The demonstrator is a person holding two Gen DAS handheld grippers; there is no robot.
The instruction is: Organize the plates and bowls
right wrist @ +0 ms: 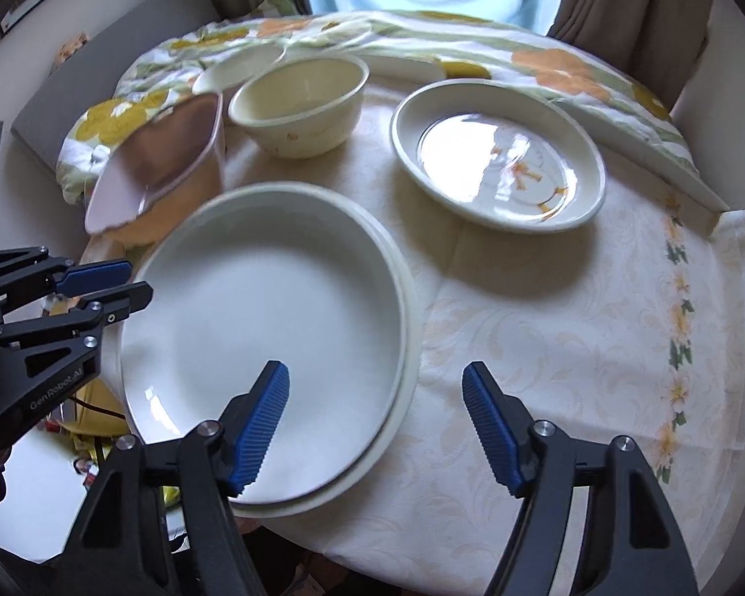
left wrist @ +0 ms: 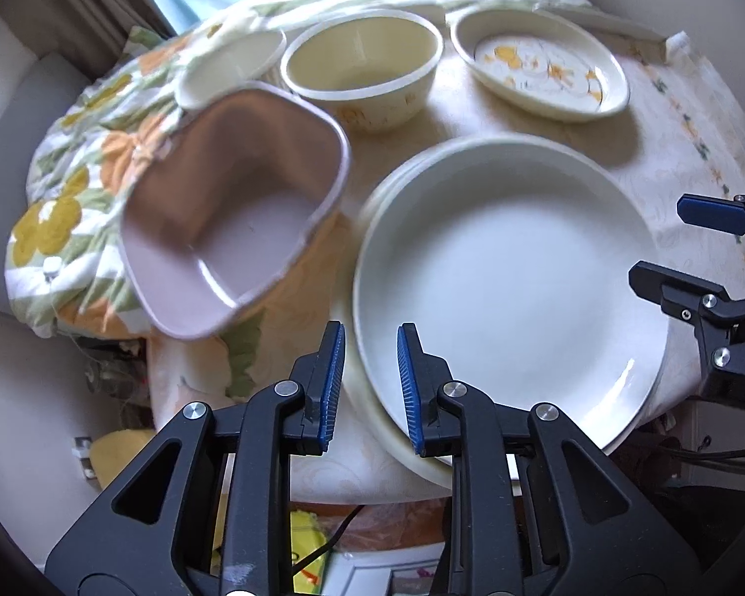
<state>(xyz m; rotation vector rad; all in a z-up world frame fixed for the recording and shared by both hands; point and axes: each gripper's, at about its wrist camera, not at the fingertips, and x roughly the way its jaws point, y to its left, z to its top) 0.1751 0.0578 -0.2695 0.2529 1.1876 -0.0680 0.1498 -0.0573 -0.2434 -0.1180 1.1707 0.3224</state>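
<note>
White plates [left wrist: 511, 273] stacked at the front of a cloth-covered counter [right wrist: 571, 347], two hand-held grippers poised above.
Far left, bunched floral cloth [left wrist: 64, 218] with a pink square bowl [left wrist: 233, 208] tilted against it; further right, cream round bowl [left wrist: 362, 64] upright, then a shallow flower-patterned dish [left wrist: 541, 62]. Left hand-held gripper [left wrist: 370, 387] over the stack's near-left rim, pads drawn almost together, gripping nothing. Right hand-held gripper [right wrist: 376, 397] over the stack's right edge, pads spread wide, one above the top plate, the other above bare tablecloth.
</note>
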